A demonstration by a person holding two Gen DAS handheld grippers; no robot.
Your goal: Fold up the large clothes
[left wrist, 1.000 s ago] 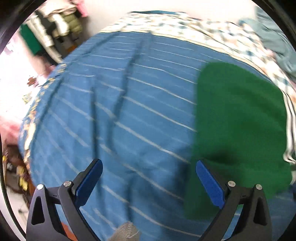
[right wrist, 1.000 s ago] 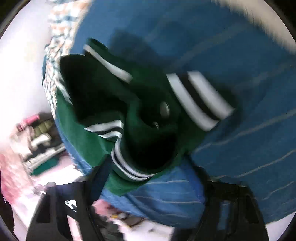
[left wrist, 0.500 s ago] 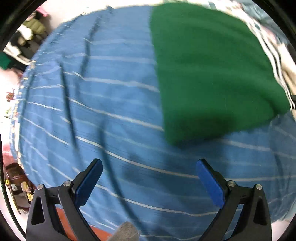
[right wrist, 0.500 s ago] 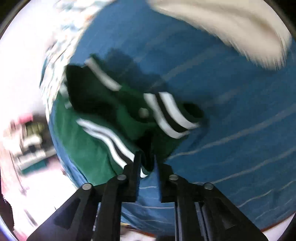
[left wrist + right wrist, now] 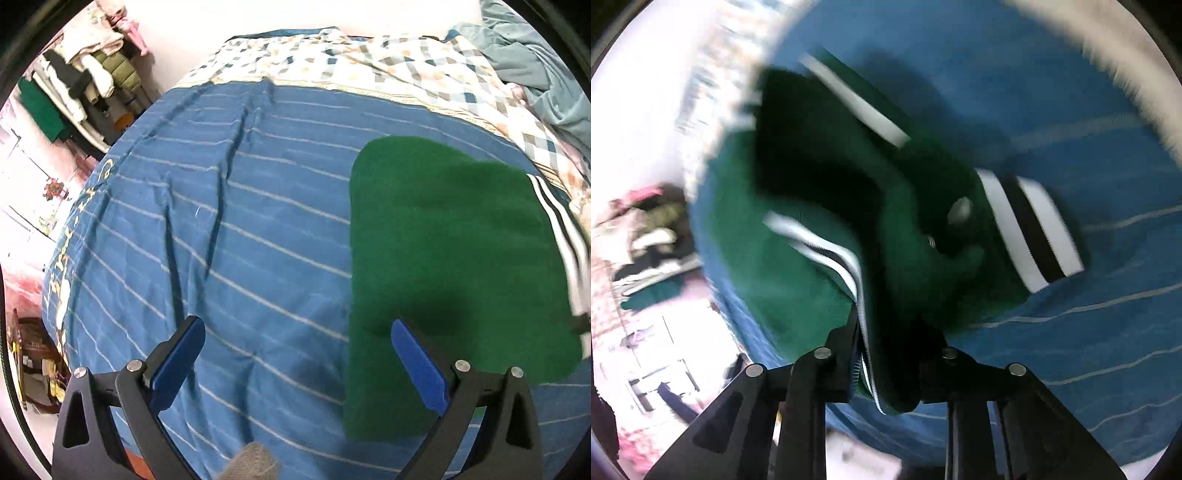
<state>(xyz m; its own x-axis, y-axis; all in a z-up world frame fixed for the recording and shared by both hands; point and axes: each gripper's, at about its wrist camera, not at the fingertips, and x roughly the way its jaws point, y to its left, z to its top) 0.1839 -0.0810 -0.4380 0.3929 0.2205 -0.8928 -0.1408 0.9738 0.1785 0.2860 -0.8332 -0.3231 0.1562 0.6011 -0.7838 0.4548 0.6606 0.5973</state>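
Blue striped bedspread (image 5: 229, 236) under green garment (image 5: 443, 258), left claw (image 5: 295, 350) spread, right claw (image 5: 886, 365) pinching its hem.

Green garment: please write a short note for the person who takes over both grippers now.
Left gripper: open, empty, over the blue striped bedspread beside the green garment.
Right gripper: shut on the garment's striped edge, that part raised off the bed.
Garment: the rest lies flat on the bedspread; a striped cuff lies loose on it.
Done: one edge gripped and raised.
Left: probably carry that edge across, lay it flat, tuck in the sleeve, finish the folds.
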